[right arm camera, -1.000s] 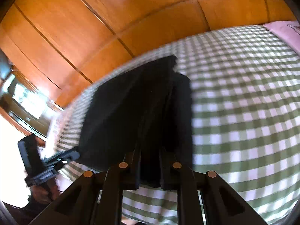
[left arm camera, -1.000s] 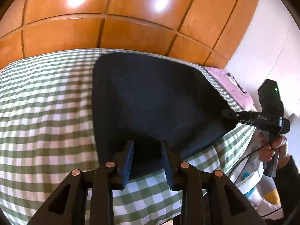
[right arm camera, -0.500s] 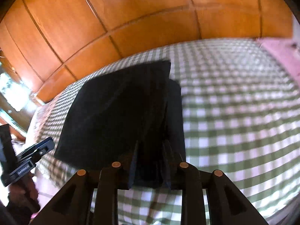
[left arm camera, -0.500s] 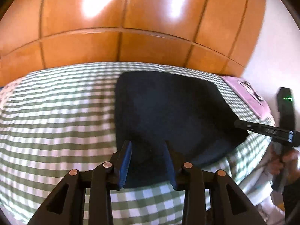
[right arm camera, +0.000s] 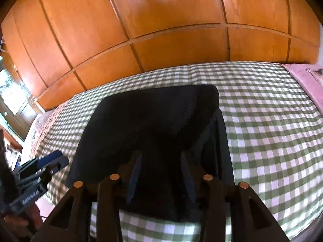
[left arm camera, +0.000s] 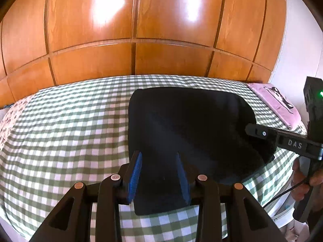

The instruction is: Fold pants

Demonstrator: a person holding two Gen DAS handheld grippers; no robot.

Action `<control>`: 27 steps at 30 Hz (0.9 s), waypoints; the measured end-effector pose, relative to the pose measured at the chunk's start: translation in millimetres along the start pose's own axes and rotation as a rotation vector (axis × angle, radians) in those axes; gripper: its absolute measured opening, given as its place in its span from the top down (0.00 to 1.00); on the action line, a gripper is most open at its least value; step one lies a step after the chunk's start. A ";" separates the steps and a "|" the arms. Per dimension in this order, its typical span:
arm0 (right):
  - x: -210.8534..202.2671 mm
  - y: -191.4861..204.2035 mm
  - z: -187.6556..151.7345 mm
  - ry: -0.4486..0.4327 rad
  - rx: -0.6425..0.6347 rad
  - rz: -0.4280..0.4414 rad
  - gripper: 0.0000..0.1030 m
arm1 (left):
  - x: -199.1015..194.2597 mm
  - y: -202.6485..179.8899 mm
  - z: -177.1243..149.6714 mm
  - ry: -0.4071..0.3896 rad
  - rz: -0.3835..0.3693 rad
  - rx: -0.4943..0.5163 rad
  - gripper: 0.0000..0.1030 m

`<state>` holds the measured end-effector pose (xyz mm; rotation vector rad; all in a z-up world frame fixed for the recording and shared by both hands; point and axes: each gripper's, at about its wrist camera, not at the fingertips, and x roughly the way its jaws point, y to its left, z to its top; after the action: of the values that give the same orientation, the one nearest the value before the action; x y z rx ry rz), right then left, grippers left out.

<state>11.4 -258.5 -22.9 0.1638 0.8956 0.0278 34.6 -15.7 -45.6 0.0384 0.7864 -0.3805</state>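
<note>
The dark pants (left arm camera: 187, 133) lie folded into a compact block on the green-and-white checked bedspread (left arm camera: 66, 133), toward the near edge of the bed and in front of the wood-panelled wall (left arm camera: 133, 30). In the left wrist view the left gripper (left arm camera: 159, 175) hangs over the near left corner of the pants; its jaws stand parted, the blue pads (left arm camera: 134, 176) clear of the cloth, with nothing clamped between them. The right gripper (right arm camera: 161, 179) hangs over the near right part of the pants (right arm camera: 153, 125); its jaws have just been opening and now stand apart, the fabric lying below and between them rather than pinched. That view is dark and somewhat blurred, so contact between the right pads and the cloth appears absent but is not fully certain. Along the right side of the pants a lower layer projects as a narrow strip beyond the top fold. From the left wrist view the right gripper shows side-on at the right edge, its finger reaching over the right corner of the pants, with a hand (left arm camera: 302, 181) on its handle. A pink folded item (left arm camera: 276, 104) lies at the far right corner of the bed, well apart from the pants.
</note>
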 end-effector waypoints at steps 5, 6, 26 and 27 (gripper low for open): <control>7.2 5.7 27.1 -0.035 0.036 -0.009 0.56 | 5.1 -1.8 10.4 -0.012 0.017 0.034 0.66; 9.3 6.7 32.5 -0.042 0.040 -0.014 0.56 | 7.5 -1.8 12.3 -0.009 0.019 0.035 0.66; 74.5 -21.9 61.6 -0.065 0.067 -0.090 0.50 | 67.5 55.5 64.4 0.081 -0.126 -0.187 0.66; 72.4 -22.6 60.9 -0.069 0.072 -0.082 0.50 | 75.8 56.6 72.3 0.087 -0.118 -0.184 0.66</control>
<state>103.2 -282.1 -45.1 0.1943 0.8344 -0.0857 152.4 0.2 -53.1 -0.1659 0.9096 -0.4191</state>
